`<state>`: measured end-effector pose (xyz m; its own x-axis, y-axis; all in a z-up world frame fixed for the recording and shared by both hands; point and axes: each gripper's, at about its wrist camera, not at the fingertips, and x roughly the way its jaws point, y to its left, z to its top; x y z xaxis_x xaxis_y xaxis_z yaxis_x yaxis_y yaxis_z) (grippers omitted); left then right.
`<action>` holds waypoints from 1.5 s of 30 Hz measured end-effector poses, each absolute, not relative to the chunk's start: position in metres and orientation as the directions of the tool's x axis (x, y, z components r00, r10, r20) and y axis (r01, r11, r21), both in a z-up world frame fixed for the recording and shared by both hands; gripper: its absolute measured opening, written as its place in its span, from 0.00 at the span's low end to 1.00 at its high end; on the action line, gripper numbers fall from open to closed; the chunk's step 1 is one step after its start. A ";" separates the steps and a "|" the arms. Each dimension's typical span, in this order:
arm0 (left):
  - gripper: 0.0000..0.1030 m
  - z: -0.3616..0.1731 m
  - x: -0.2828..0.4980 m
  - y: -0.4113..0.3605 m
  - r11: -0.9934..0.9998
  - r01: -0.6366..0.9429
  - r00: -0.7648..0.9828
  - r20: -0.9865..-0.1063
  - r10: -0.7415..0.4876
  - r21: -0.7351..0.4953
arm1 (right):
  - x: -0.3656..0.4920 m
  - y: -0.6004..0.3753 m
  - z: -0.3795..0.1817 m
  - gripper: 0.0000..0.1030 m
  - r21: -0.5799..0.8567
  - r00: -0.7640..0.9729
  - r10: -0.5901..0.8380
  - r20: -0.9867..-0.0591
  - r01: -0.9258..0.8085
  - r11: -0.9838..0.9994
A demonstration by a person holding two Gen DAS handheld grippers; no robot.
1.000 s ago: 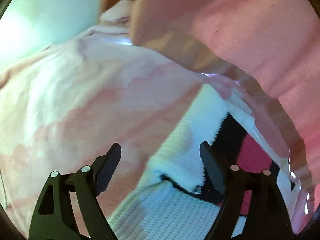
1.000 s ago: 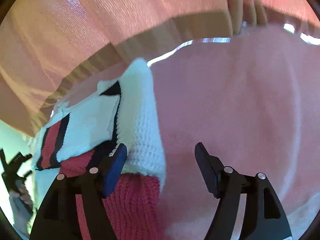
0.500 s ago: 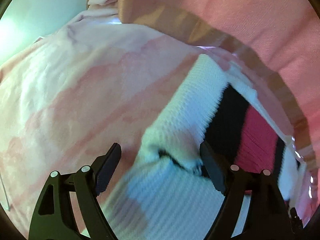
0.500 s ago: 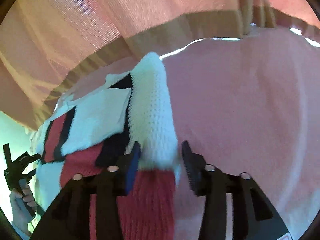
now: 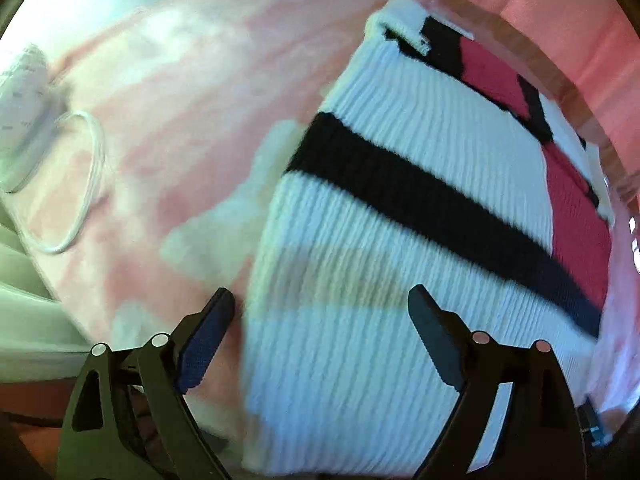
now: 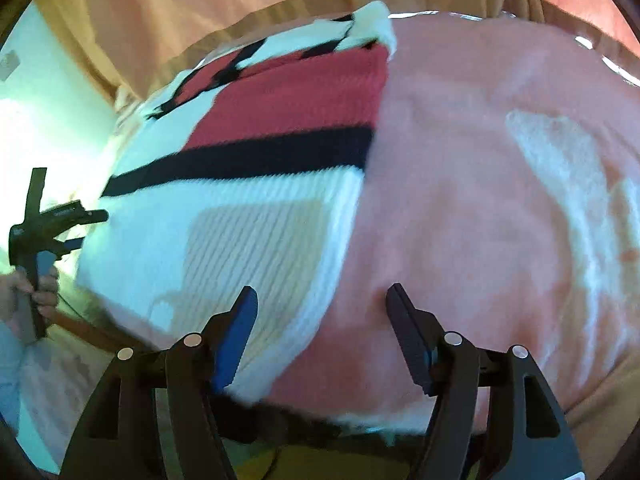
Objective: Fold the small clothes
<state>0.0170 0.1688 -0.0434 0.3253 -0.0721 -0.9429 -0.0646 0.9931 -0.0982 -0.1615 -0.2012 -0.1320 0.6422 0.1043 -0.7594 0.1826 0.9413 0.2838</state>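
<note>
A knit sweater (image 5: pixel 400 208), white with a black stripe and red blocks, lies flat on a pink and white blanket (image 5: pixel 168 112). My left gripper (image 5: pixel 320 292) hovers over its near left edge with the jaws opening. One finger is above the blanket, the other above the white knit, and nothing is gripped. In the right wrist view my right gripper (image 6: pixel 322 290) hangs over the near right edge of the sweater (image 6: pixel 248 216), its jaws also opening. The knit edge lies below the gap and is not pinched. A hand holds the left gripper (image 6: pixel 44 232) at the far left.
A white cable loop (image 5: pixel 90 184) and a pale bundle (image 5: pixel 24 92) lie on the blanket at the left. Pink curtain fabric (image 6: pixel 240 8) hangs behind the far edge. Open blanket (image 6: pixel 500 200) stretches to the right of the sweater.
Both grippers have pulled back from the sweater's far end to its near end. The right jaws narrowed around the white knit edge half a second ago and now stand wider, off it.
</note>
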 end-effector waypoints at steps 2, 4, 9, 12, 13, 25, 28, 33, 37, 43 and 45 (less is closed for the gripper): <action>0.84 -0.046 0.003 0.169 0.993 -0.059 0.323 -0.943 -0.080 -0.105 | -0.161 -0.198 -0.133 0.65 0.315 0.646 0.136 -0.751 0.169 0.934; 0.84 -0.046 -0.009 0.170 0.990 -0.073 0.338 -0.937 -0.090 -0.122 | -0.158 -0.195 -0.133 0.63 0.345 0.654 0.169 -0.737 0.150 0.927; 0.44 -0.041 -0.013 0.165 0.991 -0.070 0.377 -0.923 -0.077 -0.111 | -0.149 -0.177 -0.138 0.12 0.324 0.673 0.160 -0.722 0.125 0.938; 0.11 -0.035 -0.009 0.166 0.972 -0.063 0.363 -0.913 -0.189 -0.226 | -0.154 -0.189 -0.132 0.11 0.384 0.697 0.181 -0.694 0.146 0.912; 0.11 -0.033 -0.009 0.165 0.970 -0.068 0.366 -0.910 -0.194 -0.234 | -0.161 -0.192 -0.123 0.11 0.373 0.715 0.163 -0.680 0.145 0.917; 0.09 0.041 -0.138 0.099 0.916 0.200 0.412 -0.818 -0.401 -0.348 | -0.304 -0.246 -0.055 0.03 0.241 0.779 -0.040 -0.626 0.242 0.940; 0.08 0.046 -0.179 0.092 0.899 0.250 0.392 -0.811 -0.434 -0.360 | -0.339 -0.243 -0.060 0.03 0.238 0.744 -0.035 -0.667 0.258 0.936; 0.08 0.073 -0.226 0.106 0.901 0.239 0.410 -0.803 -0.432 -0.363 | -0.387 -0.225 -0.058 0.03 0.273 0.714 0.015 -0.700 0.248 0.930; 0.08 0.115 -0.220 0.111 0.902 0.233 0.502 -0.750 -0.431 -0.363 | -0.401 -0.223 -0.020 0.03 0.276 0.772 0.009 -0.635 0.216 0.936; 0.09 0.149 -0.121 0.091 0.916 0.274 0.633 -0.662 -0.401 -0.293 | -0.335 -0.247 0.042 0.03 0.219 0.898 -0.032 -0.439 0.141 0.965; 0.09 0.144 -0.068 0.082 0.930 0.245 0.659 -0.657 -0.368 -0.275 | -0.288 -0.261 0.050 0.03 0.211 0.911 -0.041 -0.410 0.138 0.968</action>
<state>-0.0677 0.0817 0.1440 0.6586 -0.3676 -0.6566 0.2447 0.9298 -0.2751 -0.2882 -0.2613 0.0500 0.9111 -0.0409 -0.4101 0.1383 0.9677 0.2109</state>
